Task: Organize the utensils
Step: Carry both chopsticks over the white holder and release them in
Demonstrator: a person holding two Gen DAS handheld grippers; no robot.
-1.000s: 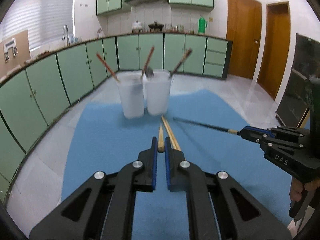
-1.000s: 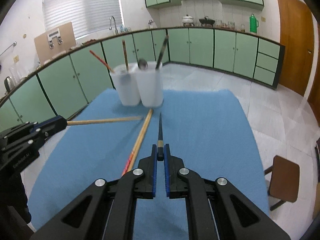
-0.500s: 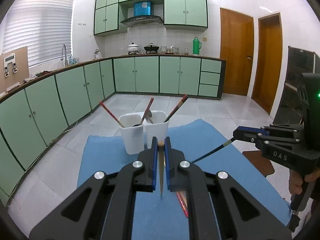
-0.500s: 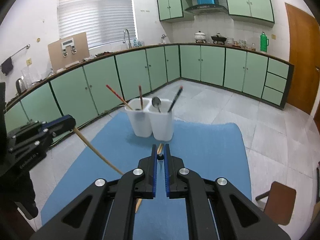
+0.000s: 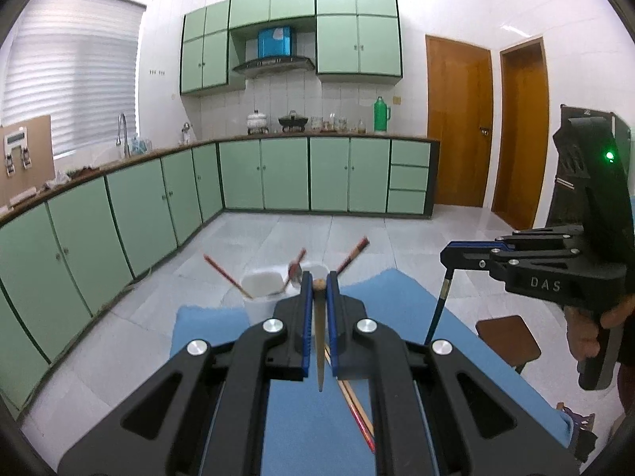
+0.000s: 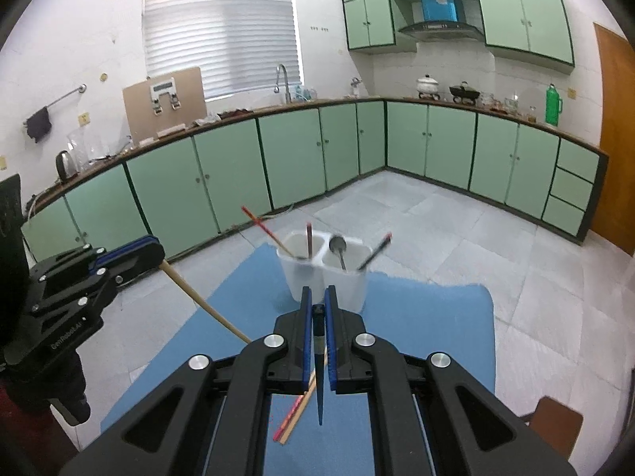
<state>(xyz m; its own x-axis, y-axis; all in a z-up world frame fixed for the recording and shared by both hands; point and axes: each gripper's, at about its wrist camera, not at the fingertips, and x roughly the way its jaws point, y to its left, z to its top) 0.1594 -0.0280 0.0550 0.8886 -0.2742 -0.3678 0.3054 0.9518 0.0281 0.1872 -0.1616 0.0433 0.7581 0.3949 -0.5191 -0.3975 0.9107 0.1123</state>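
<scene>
My left gripper (image 5: pixel 319 283) is shut on a light wooden chopstick (image 5: pixel 320 341) that hangs tip down above the blue mat (image 5: pixel 222 321). My right gripper (image 6: pixel 317 309) is shut on a dark chopstick (image 6: pixel 320 373), also hanging tip down. A white two-compartment holder (image 6: pixel 321 273) stands at the mat's far end, holding red-tipped chopsticks and a spoon (image 6: pixel 338 248). It shows behind the left fingers in the left wrist view (image 5: pixel 260 291). A pair of chopsticks (image 6: pixel 297 412) lies on the mat below both grippers.
Green floor cabinets (image 6: pixel 238 174) run along the left and back walls. A brown stool (image 5: pixel 506 335) stands right of the mat. Two wooden doors (image 5: pixel 460 127) are at the right. Grey tiled floor surrounds the table.
Both grippers have lifted well above the mat with their chopsticks. Each chopstick has swung from lying nearly flat to hanging tip down. The holder now looks lower and farther.
</scene>
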